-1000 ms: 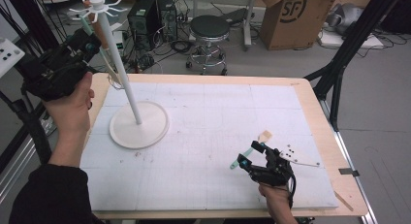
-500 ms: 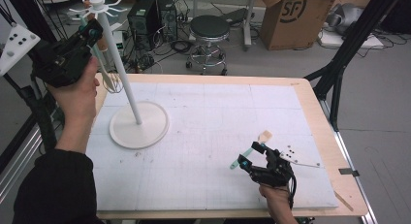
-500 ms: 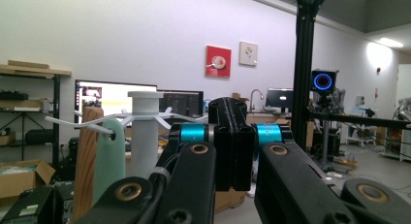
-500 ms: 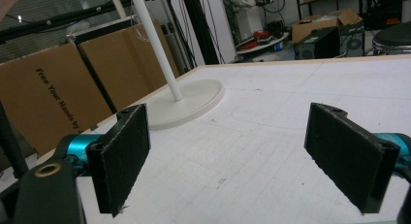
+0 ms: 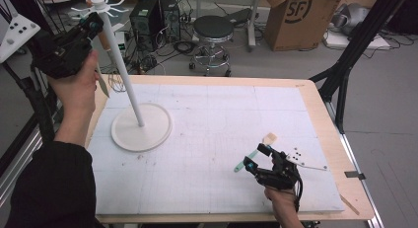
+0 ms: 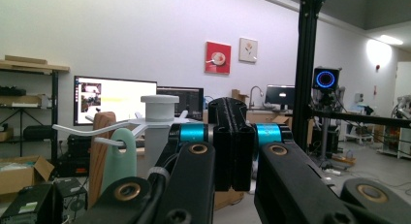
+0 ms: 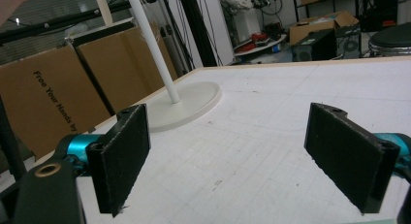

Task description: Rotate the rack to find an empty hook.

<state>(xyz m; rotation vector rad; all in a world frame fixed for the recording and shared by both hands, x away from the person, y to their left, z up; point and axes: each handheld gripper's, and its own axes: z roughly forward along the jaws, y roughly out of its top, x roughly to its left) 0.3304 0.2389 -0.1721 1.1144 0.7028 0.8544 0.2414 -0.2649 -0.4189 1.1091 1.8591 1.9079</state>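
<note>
A white rack stand [image 5: 123, 70] with thin hook arms at its head stands on a round base [image 5: 141, 127] at the table's left. My left gripper [image 5: 91, 22] is held high beside the rack head [image 6: 159, 105], its jaws shut flat together with nothing between them. Just to its left a mint green utensil handle [image 6: 119, 158] and a wooden one [image 6: 100, 146] hang from the hooks. My right gripper [image 5: 257, 157] rests on the white table mat at the lower right, jaws wide open [image 7: 242, 156] and bare. A green-handled spatula [image 5: 245, 163] with a tan blade lies right beside it.
The white mat [image 5: 212, 124] covers the wooden table. A small grey plate [image 5: 304, 160] lies right of the right gripper. Beyond the far edge stand a black stool [image 5: 213, 28], cardboard boxes [image 5: 291, 18] and computer cases; a black frame post [image 5: 345, 50] rises at the right.
My left hand has shifted up and to the right, bringing its gripper closer to the rack head. The right gripper has stayed in place on the mat.
</note>
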